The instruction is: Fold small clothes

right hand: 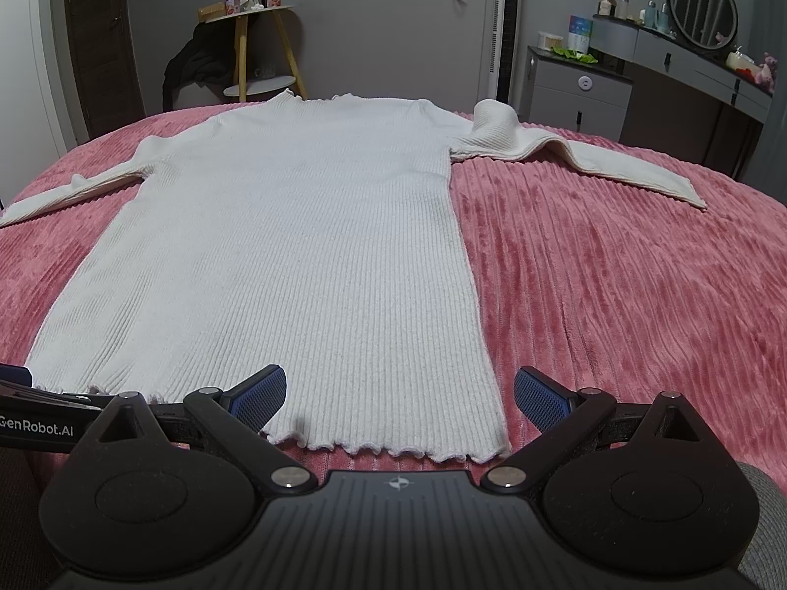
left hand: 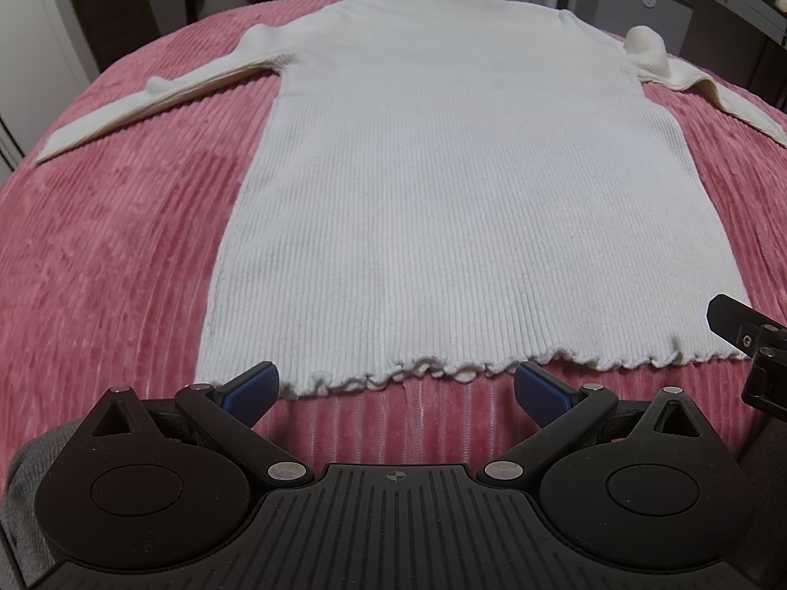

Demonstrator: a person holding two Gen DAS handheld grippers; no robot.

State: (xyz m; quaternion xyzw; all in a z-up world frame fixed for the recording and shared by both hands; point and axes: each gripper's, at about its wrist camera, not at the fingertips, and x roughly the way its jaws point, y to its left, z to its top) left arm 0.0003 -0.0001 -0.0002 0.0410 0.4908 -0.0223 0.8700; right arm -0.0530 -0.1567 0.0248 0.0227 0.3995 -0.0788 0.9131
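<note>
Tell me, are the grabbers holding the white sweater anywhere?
No, nothing is held. The left gripper and right gripper are both open, near the wavy hem of the white sweater, which lies flat on the pink blanket.

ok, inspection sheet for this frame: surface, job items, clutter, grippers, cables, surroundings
Surface: pink ribbed bedspread, mostly smooth.
Job's things: white ribbed sweater spread flat, hem nearest, both sleeves out; right sleeve bunched up at the shoulder.
Clutter: nothing seen on the bed.
Grippers: left gripper open, at the hem's left part; right gripper open, over the hem's right corner; neither holds cloth.
Cables: nothing seen.
Surroundings: wooden stool with dark clothing, dressing table with round mirror, door.
</note>
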